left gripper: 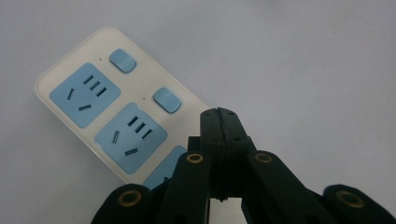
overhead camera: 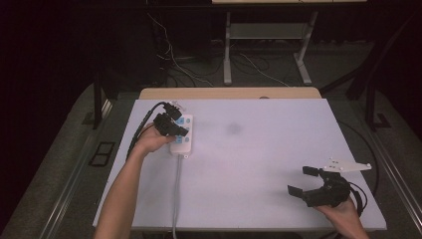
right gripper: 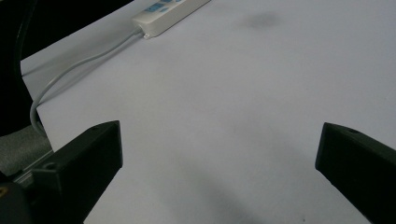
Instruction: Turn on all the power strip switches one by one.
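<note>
A white power strip (overhead camera: 182,143) with pale blue sockets and blue switches lies at the left of the white table; its sockets show close up in the left gripper view (left gripper: 107,112). My left gripper (overhead camera: 182,131) hovers just above the strip, its jaws pressed together with nothing between them (left gripper: 219,114). At the table's near right corner my right gripper (overhead camera: 302,180) stands open and holds nothing, its jaws wide apart over bare table (right gripper: 219,140). In the right gripper view the strip (right gripper: 170,14) lies far off at the top.
The strip's grey cable (overhead camera: 176,194) runs toward the near table edge and drops off it (right gripper: 79,65). A faint dark smudge (overhead camera: 233,129) marks the tabletop's middle. Beyond the far edge, desk legs (overhead camera: 227,50) and loose cables lie on the dark floor.
</note>
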### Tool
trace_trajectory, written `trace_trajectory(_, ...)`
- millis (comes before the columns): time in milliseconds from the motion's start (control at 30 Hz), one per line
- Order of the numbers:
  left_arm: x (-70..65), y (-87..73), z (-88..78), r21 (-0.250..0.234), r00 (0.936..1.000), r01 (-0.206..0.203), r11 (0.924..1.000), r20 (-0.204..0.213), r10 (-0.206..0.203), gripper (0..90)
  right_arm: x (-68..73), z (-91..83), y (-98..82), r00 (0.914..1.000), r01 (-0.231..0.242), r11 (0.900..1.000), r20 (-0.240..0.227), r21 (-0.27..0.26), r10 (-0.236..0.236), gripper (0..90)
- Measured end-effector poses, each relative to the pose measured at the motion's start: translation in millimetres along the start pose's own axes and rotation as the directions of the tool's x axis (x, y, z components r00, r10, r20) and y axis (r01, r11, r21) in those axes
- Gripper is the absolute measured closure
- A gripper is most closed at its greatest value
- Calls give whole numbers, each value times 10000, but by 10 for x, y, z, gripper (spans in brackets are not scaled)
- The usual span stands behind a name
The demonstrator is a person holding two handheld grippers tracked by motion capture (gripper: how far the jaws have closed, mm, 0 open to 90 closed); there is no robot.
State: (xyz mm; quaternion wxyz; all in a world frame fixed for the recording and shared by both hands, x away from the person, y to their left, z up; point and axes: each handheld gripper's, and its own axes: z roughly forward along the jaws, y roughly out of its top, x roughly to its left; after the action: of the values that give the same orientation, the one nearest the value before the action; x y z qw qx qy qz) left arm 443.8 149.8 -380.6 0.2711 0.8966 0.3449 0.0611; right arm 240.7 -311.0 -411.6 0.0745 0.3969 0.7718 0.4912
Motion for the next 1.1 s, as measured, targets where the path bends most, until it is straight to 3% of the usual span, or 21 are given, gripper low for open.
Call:
trace_trajectory(667, 73, 256, -180, -90, 9991, -233, 9997, -355, 230, 893, -11, -2, -5, 10000, -32, 10000, -5, 1, 32, 5)
trace_trajectory(1100, 187, 453, -140, -182, 9985, -141, 9997, -536, 131, 893, -24, 1, -11, 10000, -57, 10000, -38, 24, 57, 5)
